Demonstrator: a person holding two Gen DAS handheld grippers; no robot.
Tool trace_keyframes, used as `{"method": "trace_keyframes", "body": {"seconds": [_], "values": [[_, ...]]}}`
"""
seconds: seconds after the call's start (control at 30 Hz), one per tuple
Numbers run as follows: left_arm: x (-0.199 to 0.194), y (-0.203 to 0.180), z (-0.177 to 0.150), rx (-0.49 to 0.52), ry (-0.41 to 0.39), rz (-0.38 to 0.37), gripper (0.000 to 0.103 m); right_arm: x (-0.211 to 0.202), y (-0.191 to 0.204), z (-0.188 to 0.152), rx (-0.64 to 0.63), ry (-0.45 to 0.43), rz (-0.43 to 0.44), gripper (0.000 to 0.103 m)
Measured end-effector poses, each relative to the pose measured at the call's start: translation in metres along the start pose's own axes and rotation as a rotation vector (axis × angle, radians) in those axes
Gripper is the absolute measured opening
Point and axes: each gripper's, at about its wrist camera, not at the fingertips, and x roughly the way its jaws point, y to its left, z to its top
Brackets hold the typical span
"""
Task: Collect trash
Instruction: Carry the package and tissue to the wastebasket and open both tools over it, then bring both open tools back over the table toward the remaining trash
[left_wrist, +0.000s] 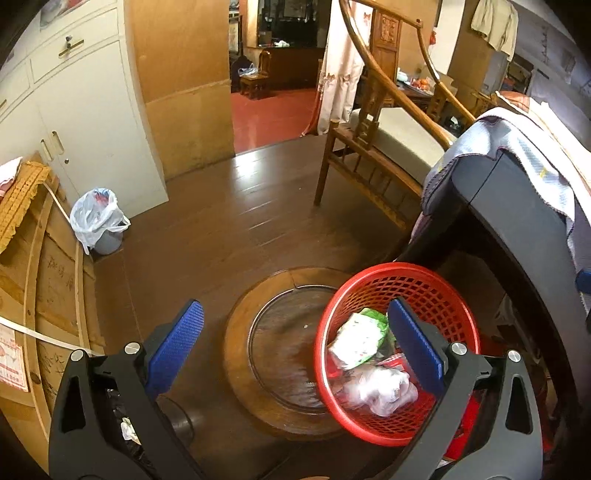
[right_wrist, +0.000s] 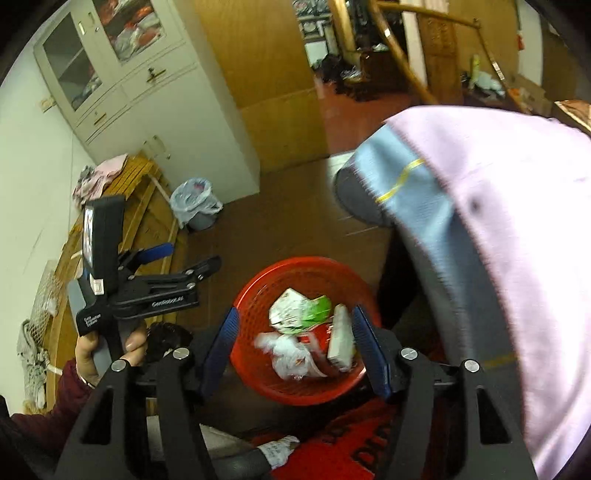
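Note:
A red plastic mesh basket (left_wrist: 436, 288) stands on the floor beside a round wooden stool (left_wrist: 240, 347). It holds a green-and-white wrapper (left_wrist: 360, 338) and crumpled clear plastic (left_wrist: 380, 387). My left gripper (left_wrist: 295, 339) is open and empty above the stool and the basket's left side. In the right wrist view the basket (right_wrist: 258, 291) also holds a whitish box (right_wrist: 341, 338), apart from both pads. My right gripper (right_wrist: 295, 347) is open above the basket. The left gripper (right_wrist: 173, 269) shows at the left, held in a hand.
A grey bin with a white plastic liner (left_wrist: 98, 218) stands by the white cabinet (left_wrist: 85, 122). A wooden chair (left_wrist: 373, 147) is behind. A dark table with a draped cloth (left_wrist: 517, 177) is at the right. Wooden crates (left_wrist: 40, 280) are at the left. A red mat (right_wrist: 340, 450) lies below.

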Motion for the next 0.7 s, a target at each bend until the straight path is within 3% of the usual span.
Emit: {"method": "trace_keyframes", "body": {"seconds": [0.27,0.5,0.7], "values": [[-0.037,-0.046,0.007,0.084,-0.074,-0.043,0.096,-0.066,-0.034,-0.015,0.062,-0.135,-0.074,0.063],[-0.091,-0.123,0.006,0.233,-0.171,-0.106,0.096,-0.149,-0.075,-0.051,0.144,-0.287,-0.16,0.067],[-0.142,-0.203,-0.007,0.38,-0.261,-0.17,0.096,-0.225,-0.11,-0.104,0.219,-0.42,-0.232,0.069]]}}
